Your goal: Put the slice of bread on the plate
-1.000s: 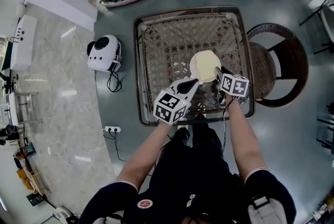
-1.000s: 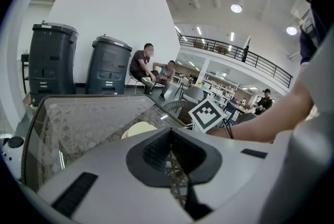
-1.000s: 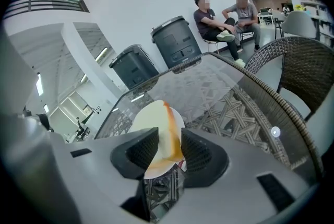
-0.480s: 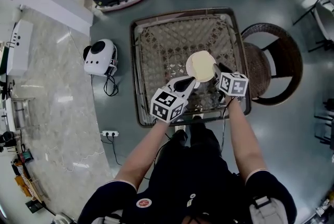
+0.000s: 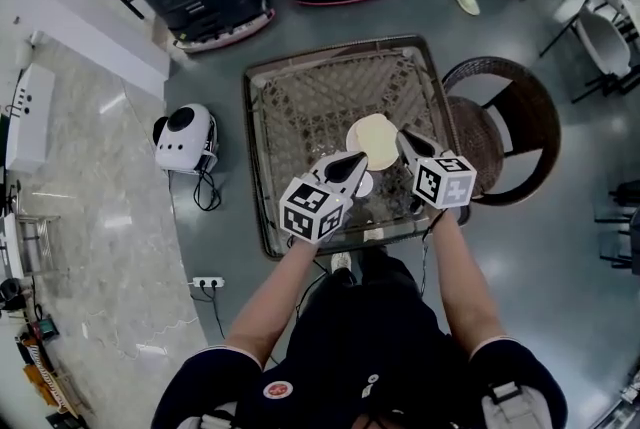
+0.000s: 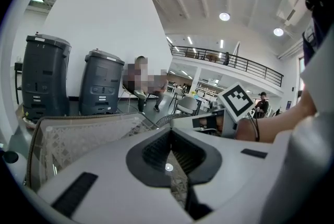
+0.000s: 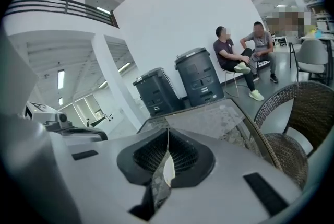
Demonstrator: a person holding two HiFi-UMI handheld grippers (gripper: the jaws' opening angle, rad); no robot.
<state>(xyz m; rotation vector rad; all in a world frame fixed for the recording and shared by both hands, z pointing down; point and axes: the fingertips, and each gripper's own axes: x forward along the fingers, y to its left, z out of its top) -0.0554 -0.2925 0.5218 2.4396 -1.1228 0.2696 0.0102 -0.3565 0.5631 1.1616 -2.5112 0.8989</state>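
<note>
The bread slice point(image 5: 378, 139) sits on the plate point(image 5: 352, 133), just ahead of both claws. The right claw point(image 5: 402, 134) has just closed, empty; the left claw point(image 5: 363, 158) is together, empty. Placement seems done; withdraw next.

Bright even daylight, fisheye warping — dark-vignetted corners

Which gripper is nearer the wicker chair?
Right. The right gripper, its empty jaws just closing, hangs over the table's right side, next to the chair. The left gripper is further left, over the table's middle.
</note>
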